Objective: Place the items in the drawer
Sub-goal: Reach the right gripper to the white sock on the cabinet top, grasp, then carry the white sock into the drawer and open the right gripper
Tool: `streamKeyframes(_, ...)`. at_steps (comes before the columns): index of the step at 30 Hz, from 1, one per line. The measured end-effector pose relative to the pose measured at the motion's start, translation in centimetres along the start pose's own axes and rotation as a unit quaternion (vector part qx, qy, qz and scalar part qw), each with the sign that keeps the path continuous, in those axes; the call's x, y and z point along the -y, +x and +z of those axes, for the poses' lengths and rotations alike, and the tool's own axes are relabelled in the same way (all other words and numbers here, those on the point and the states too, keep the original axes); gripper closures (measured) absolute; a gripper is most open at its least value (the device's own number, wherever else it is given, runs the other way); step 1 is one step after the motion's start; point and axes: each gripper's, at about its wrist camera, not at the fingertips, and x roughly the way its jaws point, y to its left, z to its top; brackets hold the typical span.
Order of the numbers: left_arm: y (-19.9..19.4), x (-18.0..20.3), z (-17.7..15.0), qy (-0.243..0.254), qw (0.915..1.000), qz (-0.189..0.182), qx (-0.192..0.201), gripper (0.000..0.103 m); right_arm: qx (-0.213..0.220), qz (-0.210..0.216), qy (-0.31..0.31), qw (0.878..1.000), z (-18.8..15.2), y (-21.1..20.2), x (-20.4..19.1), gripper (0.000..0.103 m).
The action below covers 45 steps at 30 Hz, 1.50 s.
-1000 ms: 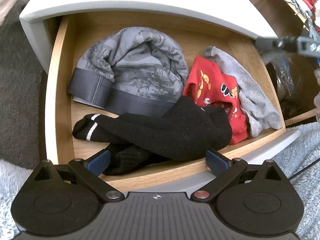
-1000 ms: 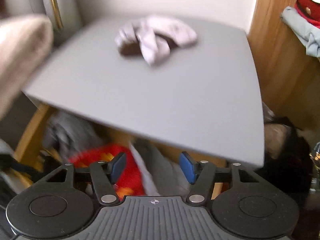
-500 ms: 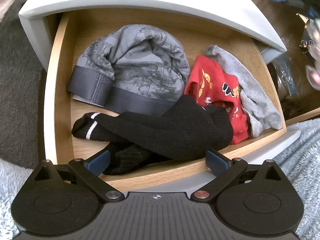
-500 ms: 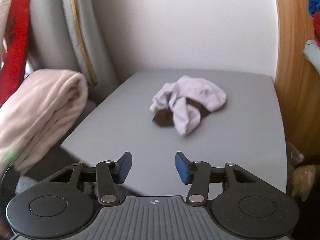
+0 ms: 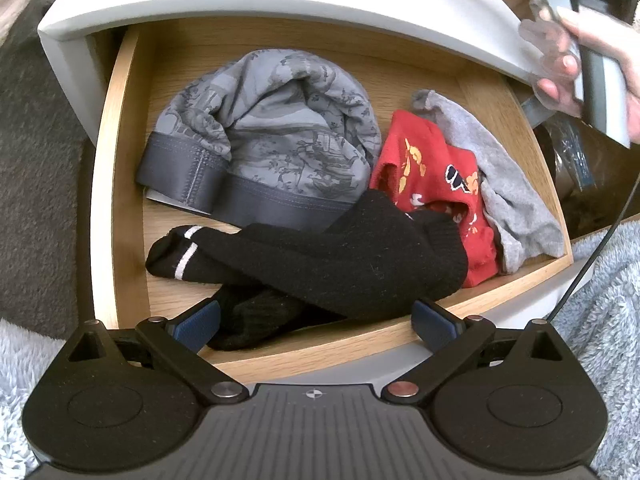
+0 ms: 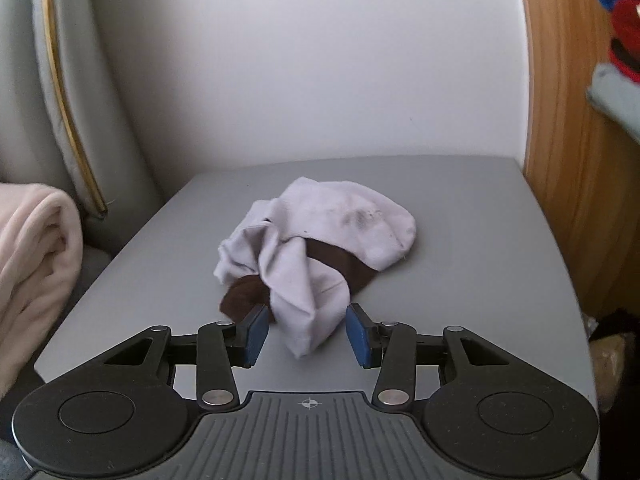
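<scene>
The right tool [image 6: 306, 334] sits low over the grey surface [image 6: 460, 240] of the bedside cabinet, its blue pads [image 6: 256, 334] standing either side of the near tip of a crumpled white-and-brown sock [image 6: 320, 248]. Its jaws have just been closing, with that tip between them, but a gap shows at each pad, so the tool is not yet gripping the cloth. The sock lies about mid-surface, its long axis running from the near edge back and to the right toward the far right corner; the rounded white end points away, the narrow bunched end points at the tool, and a brown part pokes out on the left. A pale pink blanket [image 6: 36, 264] hangs off beyond the left edge.

The left tool [image 5: 316, 322] hovers over the front edge of the open wooden drawer [image 5: 120, 160] with its jaws spread wide, holding nothing. Just ahead of it a black sock [image 5: 340, 264] lies across the front of the drawer, its long axis left to right, white stripes at the left end. Behind it a folded grey patterned garment [image 5: 280, 140] fills the back left; a red patterned piece [image 5: 432, 176] and a grey cloth [image 5: 508, 192] lie toward the right side. A hand [image 5: 592, 52] holding the other tool's handle shows at the upper right.
</scene>
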Motion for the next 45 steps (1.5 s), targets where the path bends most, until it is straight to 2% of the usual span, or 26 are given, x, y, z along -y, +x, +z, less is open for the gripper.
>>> streamKeyframes(2,0.0,0.0,0.0,0.001,1.0000,0.000,0.000,0.000,-0.004,0.003,0.011,1.000,0.0,0.5,0.3,0.076)
streamKeyframes(3,0.0,0.0,0.0,0.001,1.0000,0.000,0.000,0.000,-0.007,0.007,0.016,1.000,0.0,0.6,0.4,0.083)
streamKeyframes(6,0.0,0.1,0.0,0.002,1.0000,0.002,0.001,0.000,-0.008,0.021,0.021,1.000,0.3,0.5,0.3,0.091)
streamKeyframes(11,0.1,0.3,-0.1,0.001,1.0000,0.004,0.001,0.000,0.023,0.058,0.015,0.998,1.3,-1.9,-0.3,0.094)
streamKeyframes(14,0.1,0.4,-0.1,0.002,1.0000,0.008,0.002,0.000,0.052,0.105,0.006,0.993,1.7,-3.8,-0.5,0.094)
streamKeyframes(16,0.1,0.5,-0.1,0.002,0.9999,0.010,0.002,0.000,0.055,0.133,-0.001,0.990,1.8,-4.5,-0.6,0.094)
streamKeyframes(22,0.0,0.5,-0.2,-0.005,0.9999,0.010,0.002,0.000,-0.009,0.239,-0.044,0.970,0.0,-5.9,-3.0,0.094)
streamKeyframes(25,0.1,0.3,-0.3,-0.011,0.9999,0.003,0.001,0.000,-0.049,0.270,-0.058,0.960,-1.8,-6.3,-4.4,0.094)
streamKeyframes(28,0.3,0.1,-0.2,-0.017,0.9998,-0.005,-0.001,0.000,-0.088,0.248,-0.050,0.964,-3.6,-6.2,-5.0,0.094)
streamKeyframes(31,0.3,0.2,-0.3,-0.016,0.9999,-0.005,-0.001,0.000,-0.120,0.201,-0.022,0.972,-4.8,-5.4,-4.4,0.094)
streamKeyframes(35,0.0,-0.1,-0.5,-0.022,0.9997,-0.007,0.002,0.000,-0.162,0.116,0.043,0.979,-6.4,-3.7,-1.3,0.094)
streamKeyframes(39,-0.3,-0.3,-0.4,-0.021,0.9997,-0.008,0.004,0.000,-0.190,0.024,0.088,0.977,-8.1,-1.9,1.1,0.095)
streamKeyframes(45,-0.3,-0.4,-0.4,-0.022,0.9997,-0.009,0.002,0.000,-0.210,-0.034,0.123,0.969,-9.5,-0.8,3.0,0.095)
